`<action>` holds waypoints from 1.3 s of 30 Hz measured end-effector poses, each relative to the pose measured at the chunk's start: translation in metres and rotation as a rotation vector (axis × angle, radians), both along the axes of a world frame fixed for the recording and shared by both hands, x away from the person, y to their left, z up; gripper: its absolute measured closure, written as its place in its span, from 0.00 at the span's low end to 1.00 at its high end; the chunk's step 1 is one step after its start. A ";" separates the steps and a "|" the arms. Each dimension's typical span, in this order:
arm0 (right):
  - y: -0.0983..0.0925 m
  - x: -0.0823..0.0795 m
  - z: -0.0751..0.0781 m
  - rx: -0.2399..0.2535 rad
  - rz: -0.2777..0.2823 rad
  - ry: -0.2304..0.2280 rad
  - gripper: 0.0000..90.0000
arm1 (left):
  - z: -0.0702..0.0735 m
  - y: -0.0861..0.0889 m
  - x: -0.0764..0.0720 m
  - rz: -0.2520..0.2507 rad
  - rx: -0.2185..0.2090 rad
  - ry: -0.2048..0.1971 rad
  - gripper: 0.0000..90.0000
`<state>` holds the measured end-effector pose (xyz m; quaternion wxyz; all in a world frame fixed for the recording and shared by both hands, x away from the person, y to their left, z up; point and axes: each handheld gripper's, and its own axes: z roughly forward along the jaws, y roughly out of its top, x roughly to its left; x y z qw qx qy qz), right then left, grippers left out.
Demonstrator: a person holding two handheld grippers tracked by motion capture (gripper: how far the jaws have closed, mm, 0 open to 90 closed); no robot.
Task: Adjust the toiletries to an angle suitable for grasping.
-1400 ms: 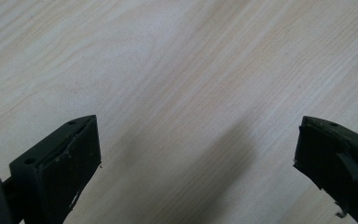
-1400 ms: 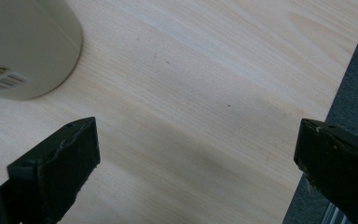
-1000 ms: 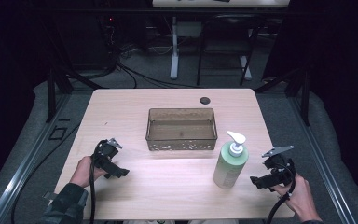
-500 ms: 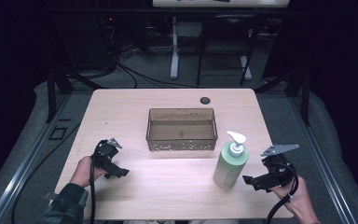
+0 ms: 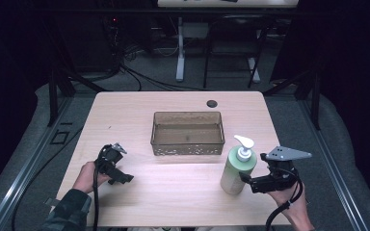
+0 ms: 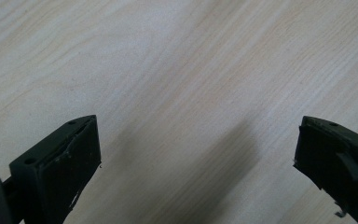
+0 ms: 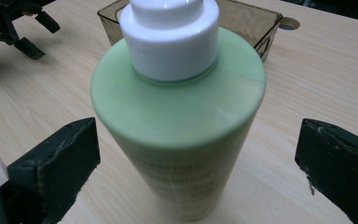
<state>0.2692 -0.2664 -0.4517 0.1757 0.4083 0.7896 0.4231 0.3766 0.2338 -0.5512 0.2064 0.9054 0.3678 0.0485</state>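
Observation:
A pale green pump bottle (image 5: 237, 168) with a white pump head stands upright on the wooden table (image 5: 139, 110), at the front right. My right gripper (image 5: 244, 179) is open right beside it, jaws pointing left at the bottle's lower body. In the right gripper view the bottle (image 7: 182, 121) stands between the two wide-apart jaws, touching neither. My left gripper (image 5: 120, 177) rests low over the table at the front left, open, with bare wood between its jaws in the left gripper view.
A clear brown plastic bin (image 5: 188, 132) sits in the middle of the table, behind the bottle. A dark round grommet hole (image 5: 212, 103) lies near the far edge. Cables trail from both grippers toward the front edge.
My right gripper has moved left, closing in on the bottle until its jaws flank it. The left gripper and the bottle have stayed put.

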 end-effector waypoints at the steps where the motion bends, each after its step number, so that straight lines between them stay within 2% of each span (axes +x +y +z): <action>1: 0.000 0.000 0.000 0.000 0.000 0.000 0.00 | 0.000 0.000 0.000 0.000 0.000 0.000 0.00; 9: 0.014 0.010 0.000 0.015 0.006 -0.028 0.00 | 0.000 0.000 0.000 -0.001 0.006 0.000 0.00; 15: 0.023 0.017 -0.003 0.032 -0.015 -0.053 0.03 | 0.000 0.000 0.000 0.002 0.010 0.001 0.00; 17: 0.030 0.017 -0.006 0.008 -0.010 -0.070 0.11 | 0.000 0.000 0.000 0.000 0.010 0.000 0.00; 23: 0.032 0.016 -0.006 -0.014 -0.020 -0.087 0.13 | 0.000 0.001 0.000 0.007 0.009 -0.001 0.00; 35: 0.039 0.025 -0.006 -0.008 0.012 -0.091 0.13 | 0.000 0.000 0.000 0.006 0.013 0.000 0.00; 39: 0.045 0.034 -0.007 -0.007 0.056 -0.093 0.13 | 0.000 0.000 0.000 0.003 0.014 -0.001 0.00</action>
